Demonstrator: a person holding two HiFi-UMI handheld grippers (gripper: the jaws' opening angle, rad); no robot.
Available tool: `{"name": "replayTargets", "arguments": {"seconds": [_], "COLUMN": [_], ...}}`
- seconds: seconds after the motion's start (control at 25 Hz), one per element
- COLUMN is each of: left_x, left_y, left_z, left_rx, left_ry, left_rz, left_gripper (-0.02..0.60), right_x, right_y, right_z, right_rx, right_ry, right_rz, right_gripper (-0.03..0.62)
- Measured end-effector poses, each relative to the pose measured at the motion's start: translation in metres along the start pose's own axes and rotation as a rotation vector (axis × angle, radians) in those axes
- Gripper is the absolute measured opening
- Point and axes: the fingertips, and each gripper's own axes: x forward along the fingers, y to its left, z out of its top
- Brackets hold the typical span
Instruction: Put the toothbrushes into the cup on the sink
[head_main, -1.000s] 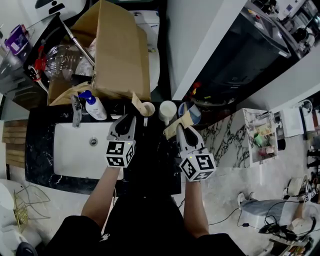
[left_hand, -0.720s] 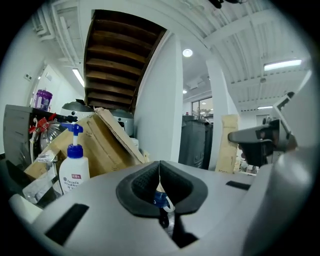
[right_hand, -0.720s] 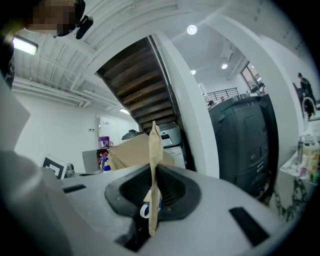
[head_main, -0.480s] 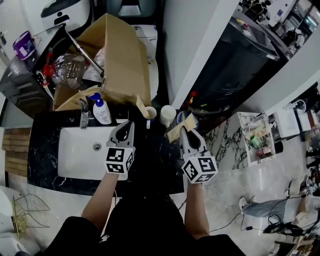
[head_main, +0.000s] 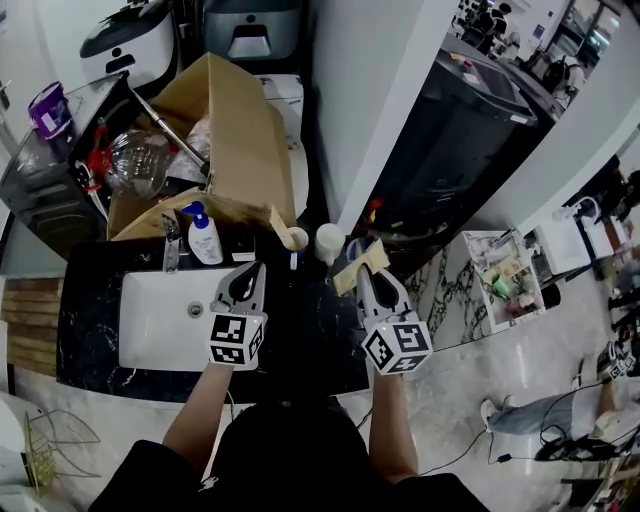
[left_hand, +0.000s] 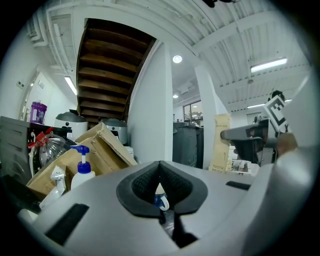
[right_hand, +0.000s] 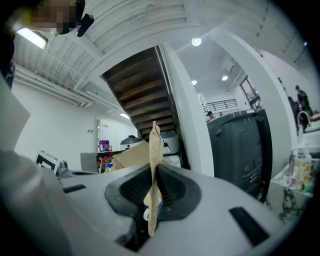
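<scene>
toothbrush packet (right_hand: 154, 142): pinched upright in the right gripper (right_hand: 154, 172), whose pads press flat on its lower part; its top pokes up above the jaws, over the black counter (head_main: 300, 345) just right of the cups.
handling: i judge it light, a flat tan paper sleeve round a stiff brush. the paper may crease or slide, so a firm pinch low down, across the flat faces, suits it.
left gripper (left_hand: 160, 172): pads pressed together with nothing held, by the sink's right edge.
cup (head_main: 296, 239): on the counter beyond the left gripper, with a second packet (head_main: 277, 217) already leaning out of it; a white cup (head_main: 330, 238) stands just beside it.
risk: i reckon a tall sleeve could tip a light cup, so i would lower it in end first.
sink (head_main: 140, 345): white basin, left of both grippers.
</scene>
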Motion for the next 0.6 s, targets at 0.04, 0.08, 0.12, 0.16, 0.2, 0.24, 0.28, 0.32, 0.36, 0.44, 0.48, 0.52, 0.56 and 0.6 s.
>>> {"name": "replayTargets", "arguments": {"seconds": [0.04,0.08,0.12,0.16,0.2,0.24,0.28,0.32,0.36,0.44,0.48,0.52,0.56,0.6], "left_x": [-0.002,-0.003,-0.005,-0.006,-0.007,-0.007,-0.007,-0.008,-0.008,-0.007,-0.007,-0.006,-0.004,-0.003], "left_y": [0.000,-0.001,-0.001,-0.001,-0.003,-0.004,-0.006,-0.007,-0.007,-0.006,-0.006,-0.005,-0.005,-0.004], "left_z": [0.000,0.001,0.002,0.002,0.004,0.005,0.006,0.007,0.009,0.011,0.011,0.012,0.012,0.013], "left_rx": [-0.001,-0.002,0.000,0.004,0.009,0.013,0.014,0.013,0.011,0.010,0.012,0.015,0.017,0.017], "left_ry": [-0.002,-0.004,-0.007,-0.009,-0.009,-0.011,-0.014,-0.018,-0.023,-0.026,-0.024,-0.022,-0.020,-0.020], "left_rz": [-0.002,-0.001,0.000,0.000,-0.002,-0.005,-0.008,-0.007,0.000,0.021,0.033,0.045,0.057,0.069], "left_gripper": [0.003,0.005,0.003,0.003,0.005,0.005,0.005,0.003,0.003,0.003,0.003,0.004,0.003,0.003], "right_x": [-0.001,-0.002,-0.002,-0.001,0.000,0.001,0.003,0.005,0.008,0.015,0.018,0.022,0.026,0.031], "right_y": [0.000,0.000,0.000,0.000,-0.001,-0.003,-0.006,-0.009,-0.012,-0.018,-0.021,-0.024,-0.027,-0.031], "right_z": [0.001,0.002,0.003,0.005,0.006,0.007,0.009,0.011,0.013,0.017,0.019,0.021,0.023,0.025], "right_rx": [-0.001,-0.001,-0.002,-0.003,-0.004,-0.005,-0.005,-0.005,-0.004,-0.001,0.000,0.002,0.003,0.005], "right_ry": [-0.003,-0.006,-0.009,-0.012,-0.014,-0.017,-0.020,-0.025,-0.029,-0.036,-0.037,-0.038,-0.039,-0.038], "right_rz": [-0.001,-0.001,0.000,0.002,0.003,0.004,0.005,0.007,0.012,0.026,0.033,0.041,0.049,0.058], "right_gripper": [0.034,0.034,0.034,0.034,0.034,0.034,0.034,0.034,0.034,0.034,0.034,0.034,0.034,0.034]}}
